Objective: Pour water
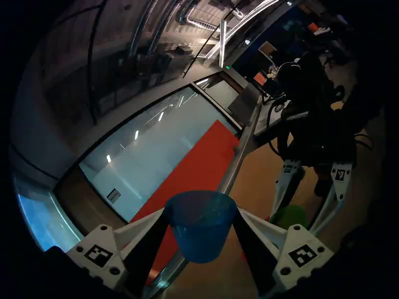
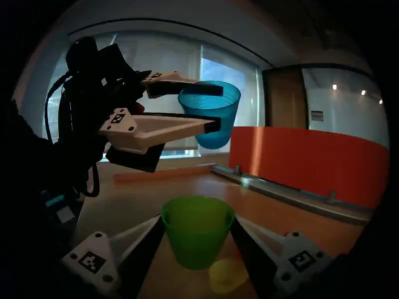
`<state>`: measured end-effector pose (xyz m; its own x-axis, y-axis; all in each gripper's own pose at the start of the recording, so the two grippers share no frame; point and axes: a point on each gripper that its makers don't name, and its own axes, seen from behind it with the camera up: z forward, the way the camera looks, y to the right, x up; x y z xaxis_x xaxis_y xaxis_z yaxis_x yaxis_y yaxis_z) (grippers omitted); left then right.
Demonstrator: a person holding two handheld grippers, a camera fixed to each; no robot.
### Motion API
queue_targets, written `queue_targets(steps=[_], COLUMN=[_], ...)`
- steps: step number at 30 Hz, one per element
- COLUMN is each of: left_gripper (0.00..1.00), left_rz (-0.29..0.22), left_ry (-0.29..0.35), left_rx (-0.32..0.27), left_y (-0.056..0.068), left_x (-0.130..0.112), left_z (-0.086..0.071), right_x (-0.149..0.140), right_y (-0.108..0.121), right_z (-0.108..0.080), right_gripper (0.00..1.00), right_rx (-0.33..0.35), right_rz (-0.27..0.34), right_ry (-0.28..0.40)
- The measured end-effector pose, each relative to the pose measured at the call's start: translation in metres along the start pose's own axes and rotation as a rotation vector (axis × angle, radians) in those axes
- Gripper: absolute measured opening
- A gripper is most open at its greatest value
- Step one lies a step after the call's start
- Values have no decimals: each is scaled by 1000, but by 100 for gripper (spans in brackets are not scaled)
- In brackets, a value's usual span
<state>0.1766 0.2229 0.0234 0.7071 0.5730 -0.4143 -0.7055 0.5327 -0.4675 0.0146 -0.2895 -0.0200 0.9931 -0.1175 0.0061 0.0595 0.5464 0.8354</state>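
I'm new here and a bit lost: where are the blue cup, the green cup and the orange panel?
blue cup [image 1: 200, 231]: left gripper view, front wall.
green cup [image 2: 197, 239]: right gripper view, front wall.
orange panel [image 2: 319, 159]: right gripper view, middle of its face.

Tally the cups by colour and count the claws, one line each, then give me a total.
Blue cup: 1
Green cup: 1
Claws: 2 (left claw, right claw)
Total: 4
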Motion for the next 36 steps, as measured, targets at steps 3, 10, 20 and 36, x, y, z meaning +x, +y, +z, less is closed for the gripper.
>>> queue_targets(steps=[3,10,20,36], left_gripper=[86,86,86,86], left_rz=[14,58,119,207], left_ry=[-1,-10,-10,-23], left_rx=[2,5,12,13], left_y=[-1,-2,-4,-3], left_x=[1,-2,0,0], left_z=[2,8,17,22], right_x=[0,1,2,0], right_y=[1,2,8,13], right_z=[0,0,-1,-3], right_gripper=[92,91,91,91], right_rx=[0,2,-5,-9], right_rz=[-1,0,1,8], right_ry=[1,3,8,15])
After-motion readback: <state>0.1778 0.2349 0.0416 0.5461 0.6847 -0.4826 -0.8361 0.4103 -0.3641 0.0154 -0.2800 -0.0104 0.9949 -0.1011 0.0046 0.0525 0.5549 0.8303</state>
